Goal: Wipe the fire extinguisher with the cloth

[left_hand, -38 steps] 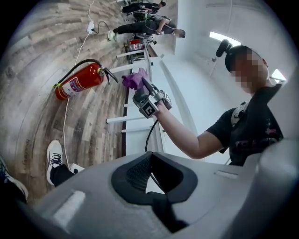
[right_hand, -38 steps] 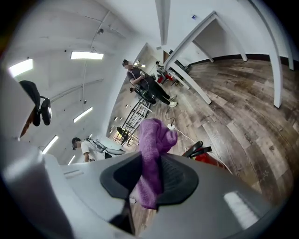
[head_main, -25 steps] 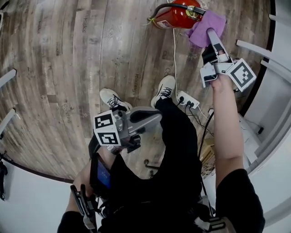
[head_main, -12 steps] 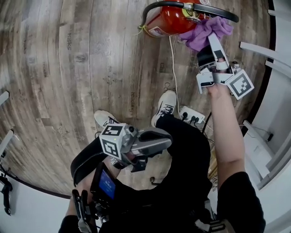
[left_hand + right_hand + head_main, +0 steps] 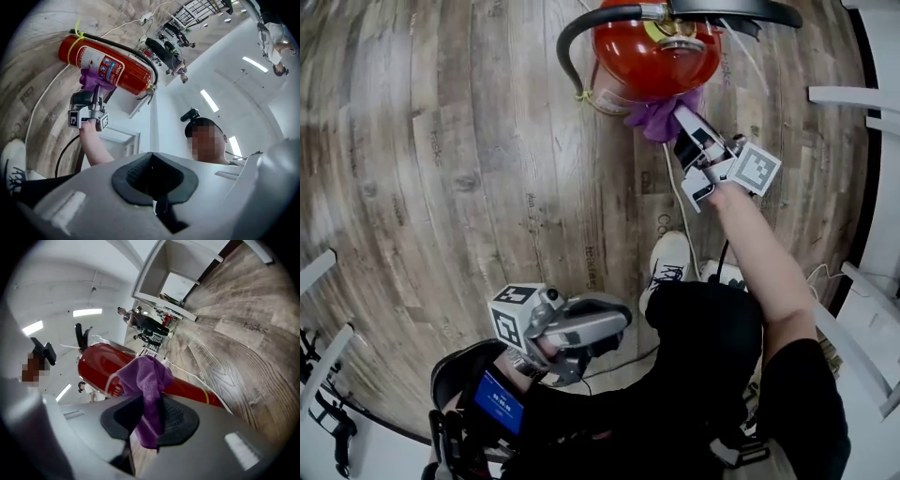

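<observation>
Red fire extinguisher (image 5: pixel 652 56) standing on wooden floor (image 5: pixel 441 169) at twelve o'clock, purple cloth (image 5: pixel 656 120) clamped in my right tool (image 5: pixel 680 114), pressed against extinguisher's six o'clock side, my left tool (image 5: pixel 614 323) closed on nothing, at seven o'clock.

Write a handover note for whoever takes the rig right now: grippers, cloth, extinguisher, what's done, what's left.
Right gripper: shut on the purple cloth, holding it against the red side of the fire extinguisher.
Left gripper: shut, empty, well away from the job.
Fire extinguisher: upright on the wood floor.
Done: cloth gripped and on the cylinder.
Left: wipe around it; how much is already wiped can't be told.
</observation>
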